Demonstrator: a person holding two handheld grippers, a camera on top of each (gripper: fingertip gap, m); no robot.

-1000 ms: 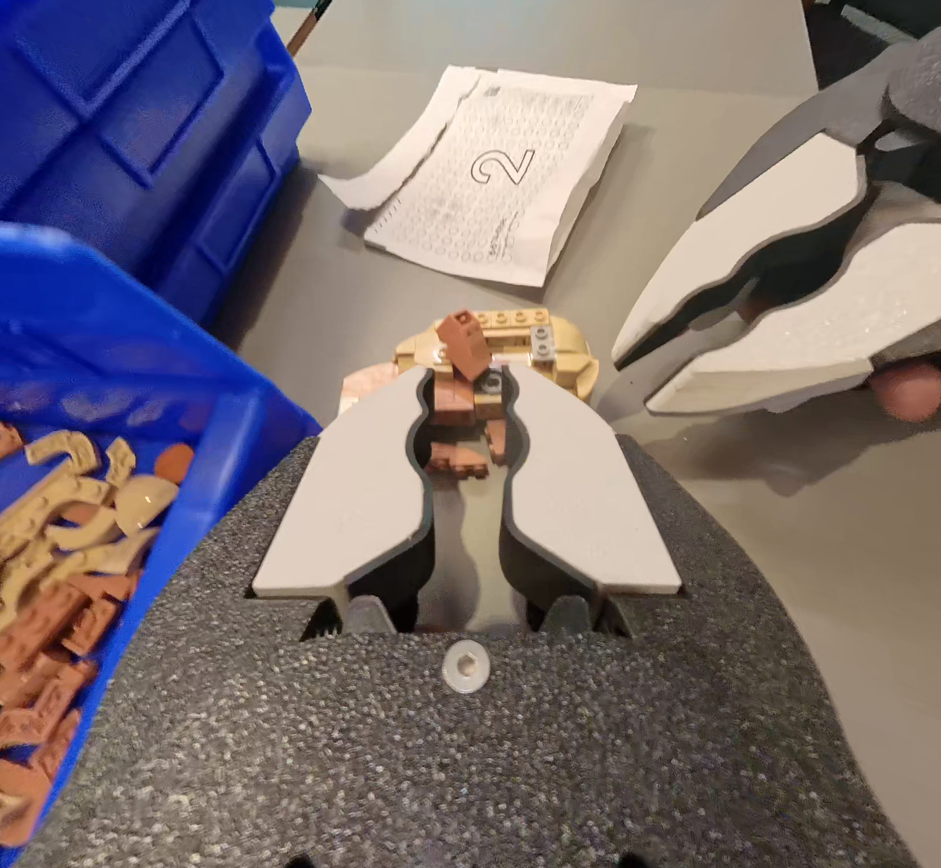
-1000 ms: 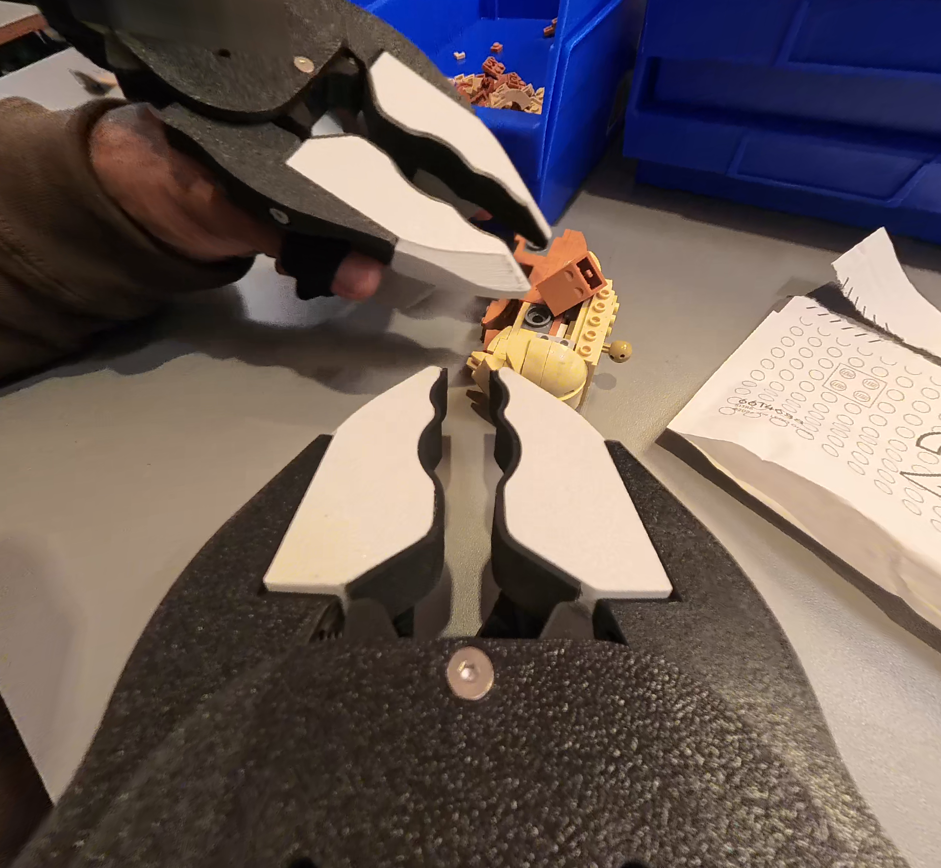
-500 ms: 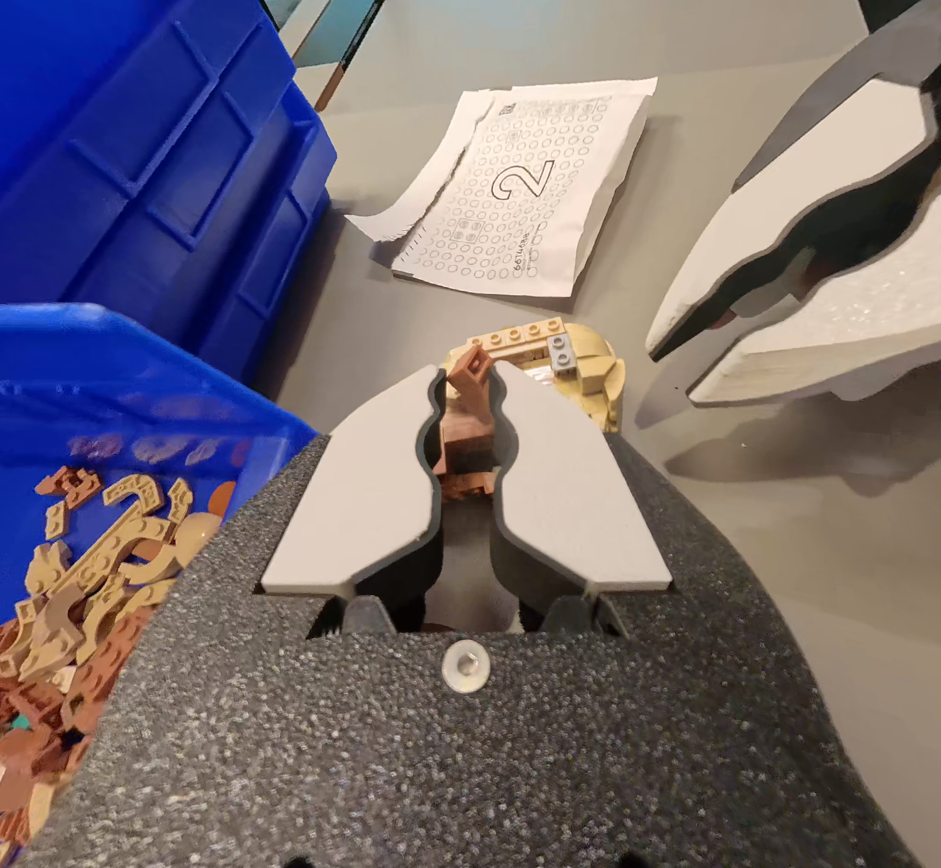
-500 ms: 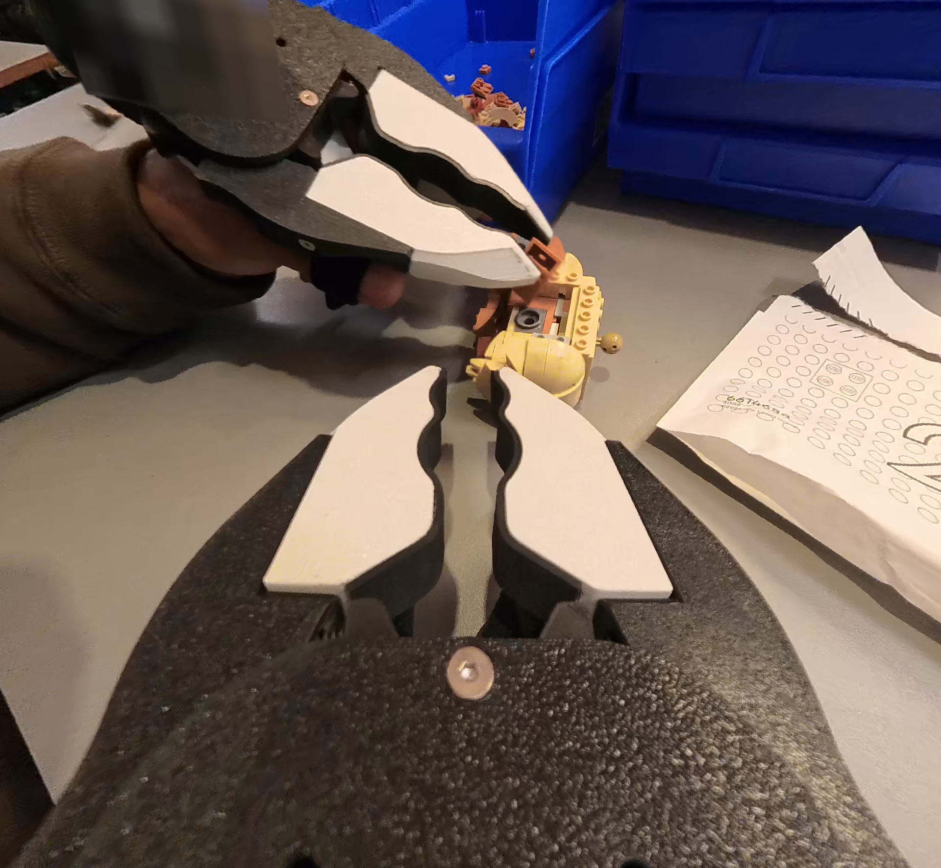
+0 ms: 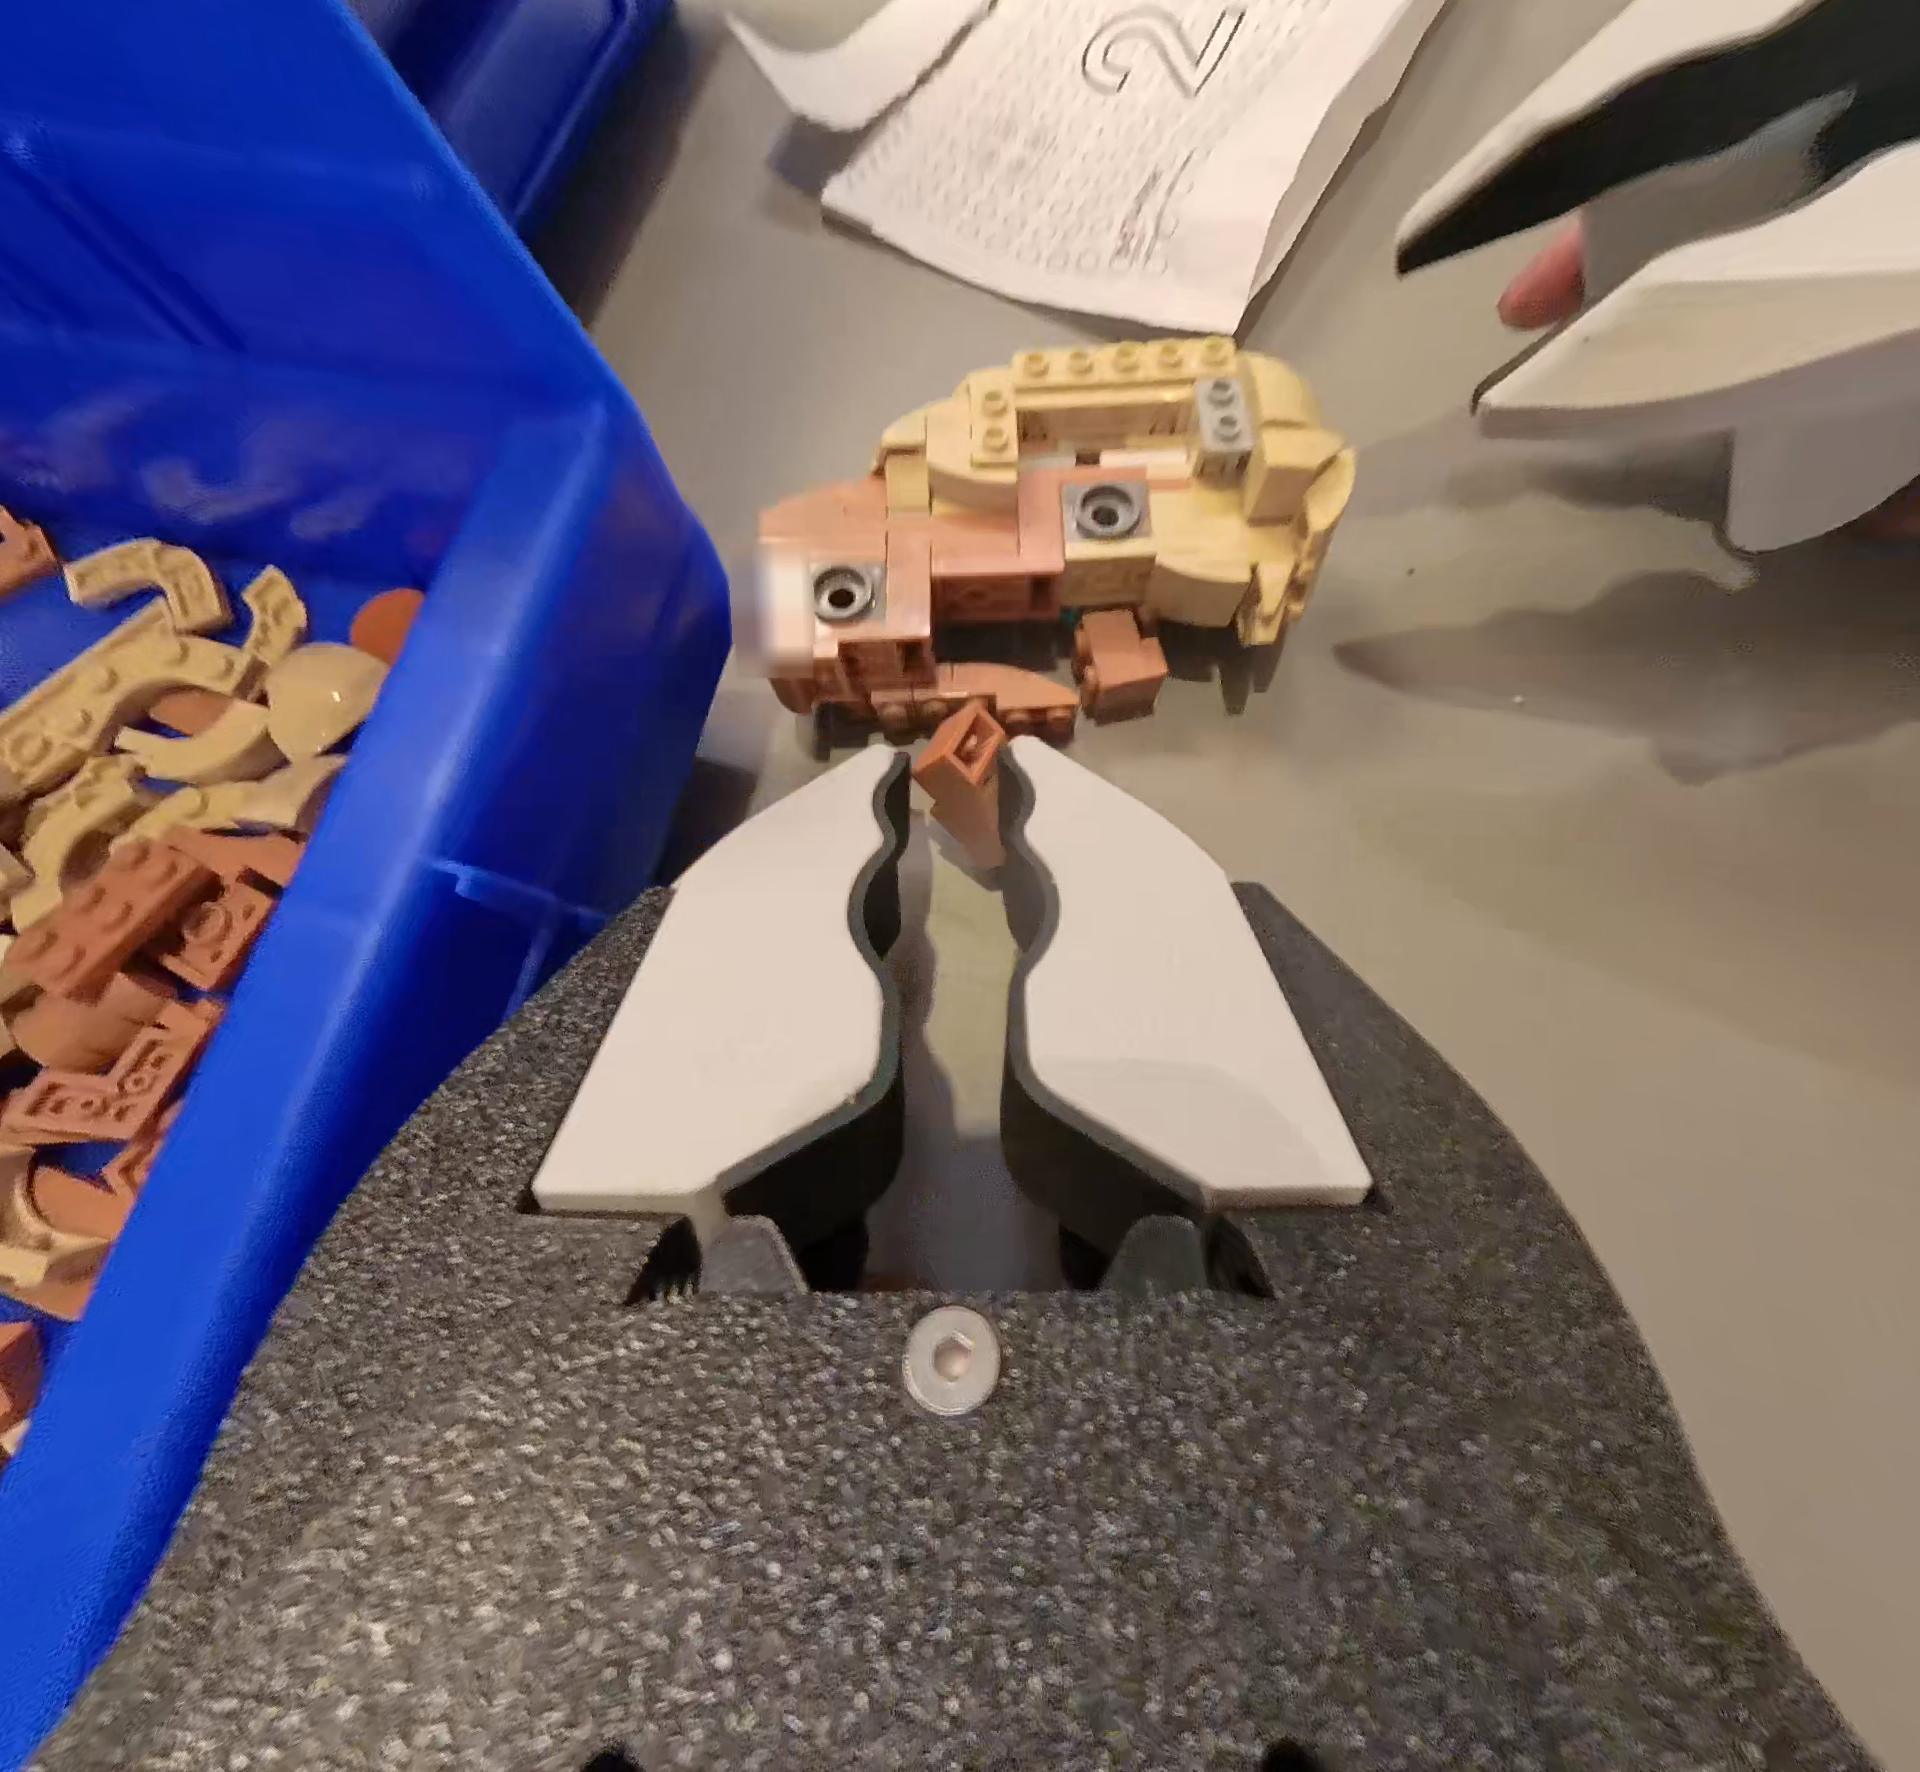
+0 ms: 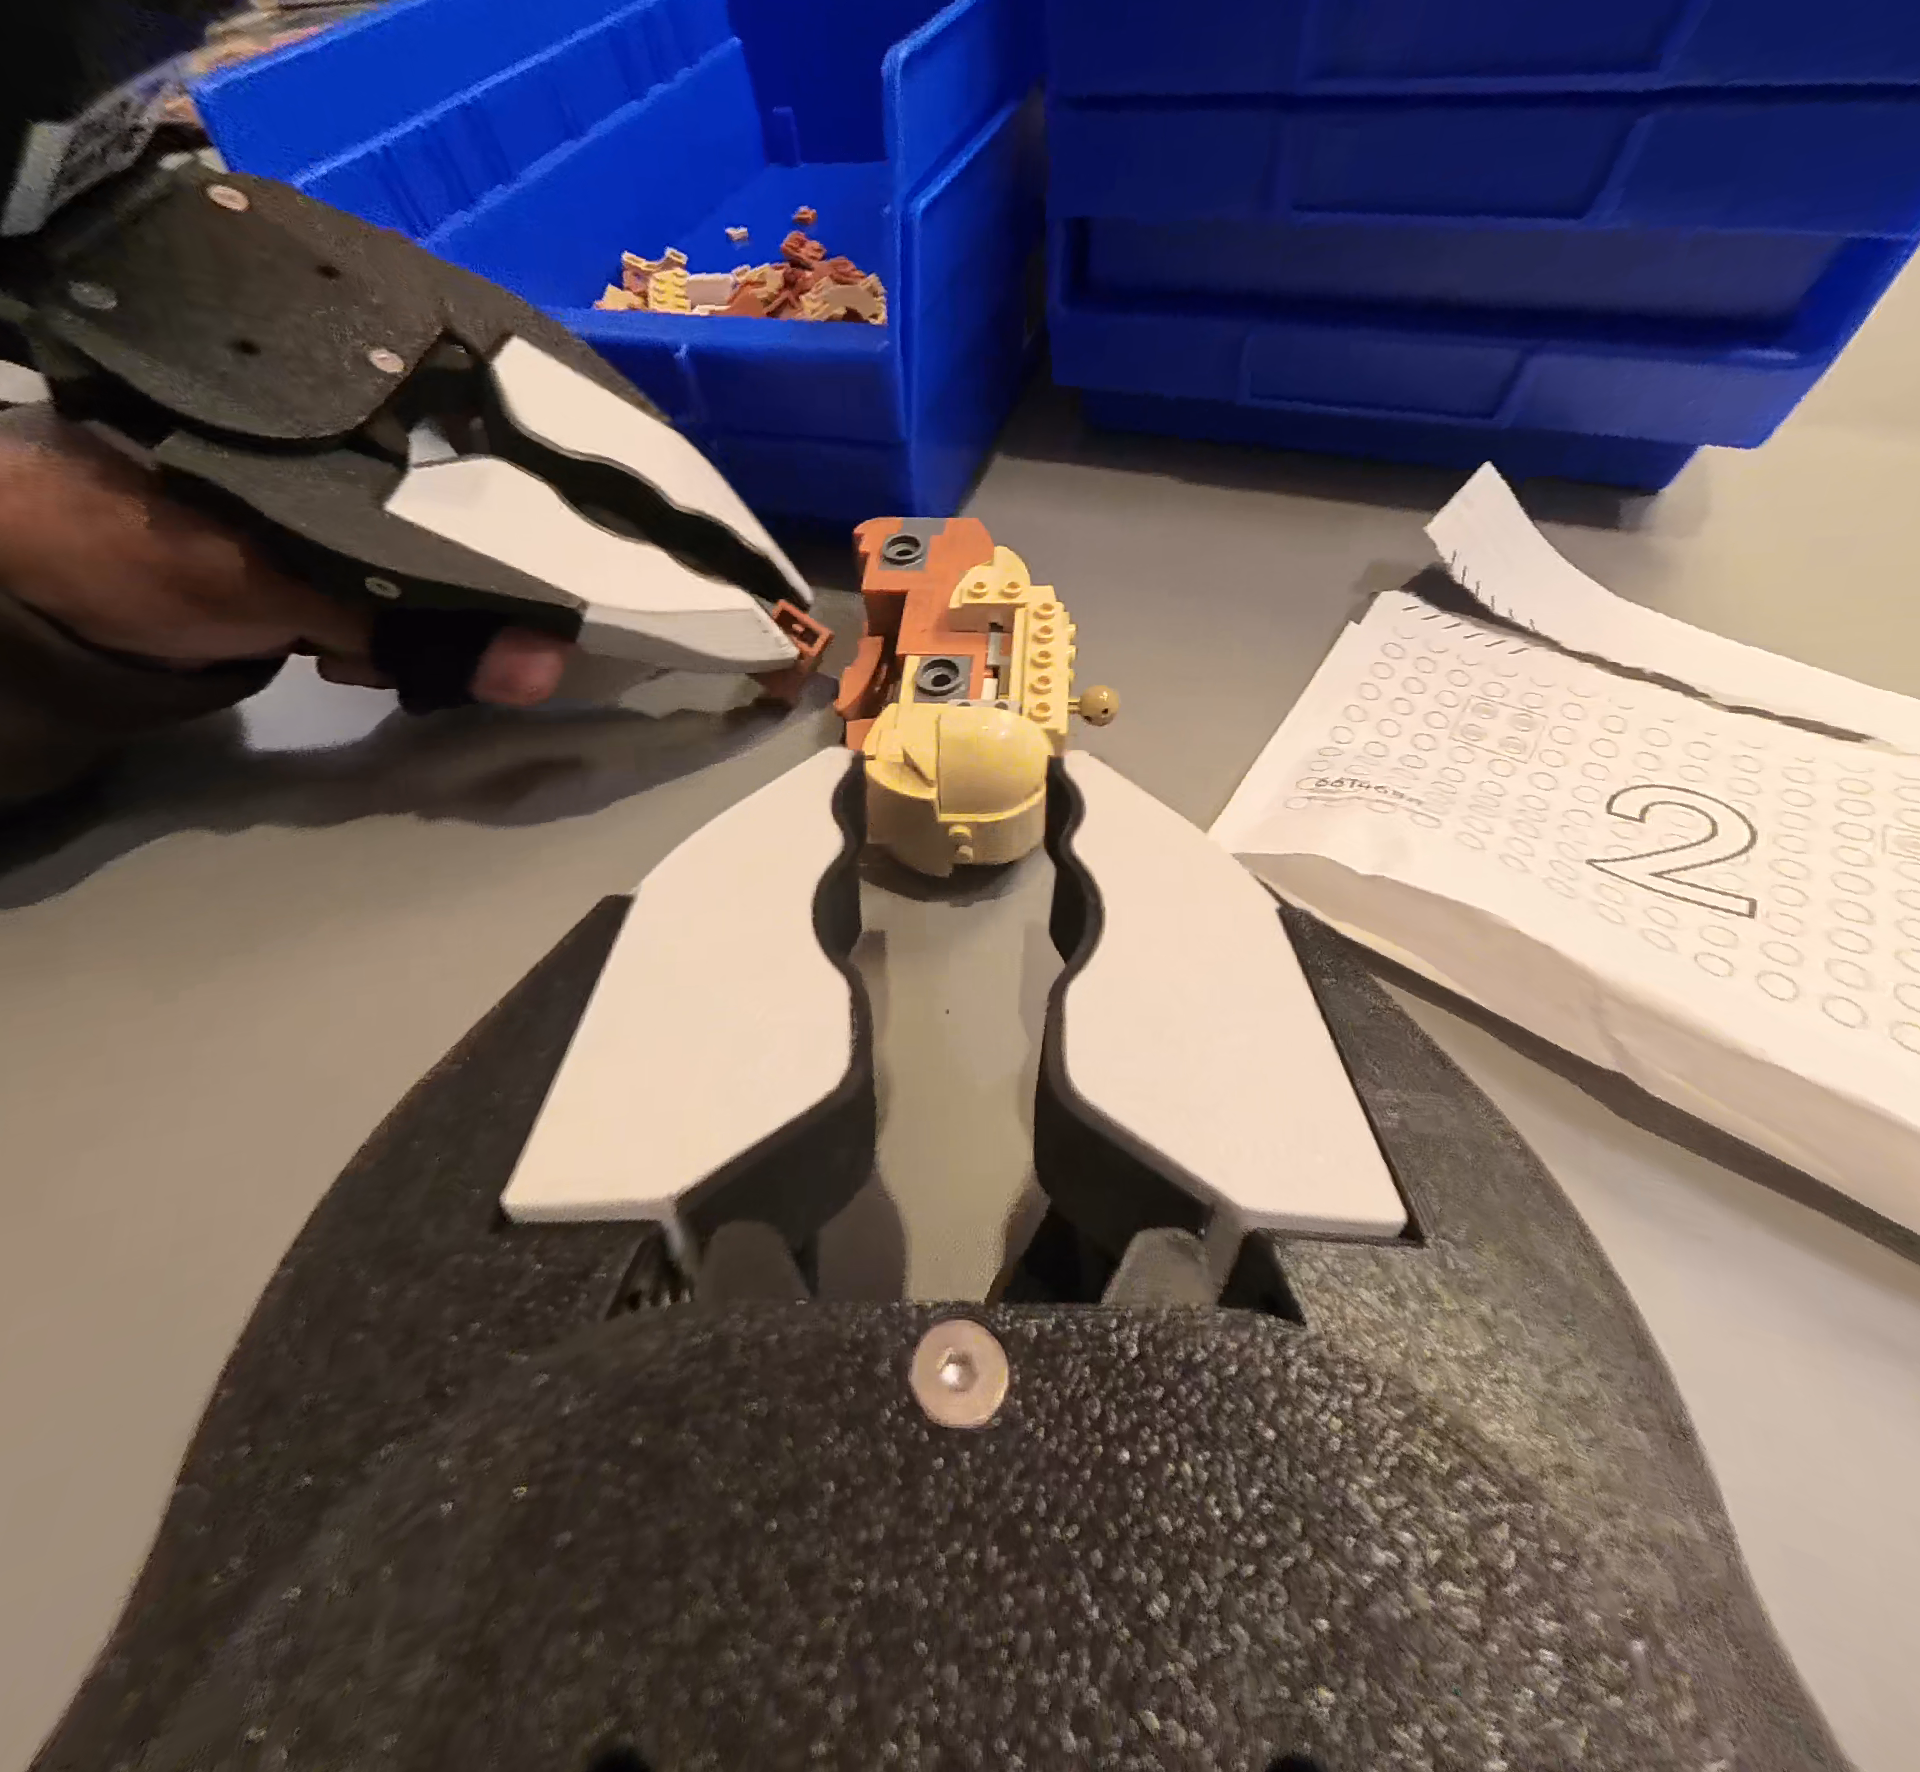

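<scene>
My left gripper (image 5: 956, 766) is shut on a small brown brick (image 5: 961, 777), which sticks up tilted from the fingertips just short of the brick model. The left gripper and its brick (image 6: 800, 631) also show in the right wrist view. The tan and brown brick model (image 5: 1091, 517) lies on the grey table. My right gripper (image 6: 956, 766) is open, and the model's rounded tan end (image 6: 961, 792) appears between its fingertips. In the left wrist view the right gripper (image 5: 1439, 330) hangs open a little to the right of the model, not touching it.
A blue bin (image 5: 468, 579) with several loose tan and brown pieces (image 5: 135, 787) stands left of the model. Stacked blue bins (image 6: 1455, 164) stand behind. A white printed paper bag (image 6: 1558, 839) lies to the right. A hand (image 6: 156, 559) holds the left gripper. My right fingertips sit around 10 centimetres from my left ones.
My left gripper closed on the small brown brick at the model and drew back with it. My right gripper's jaws opened wider and moved up to the model's tan end.
</scene>
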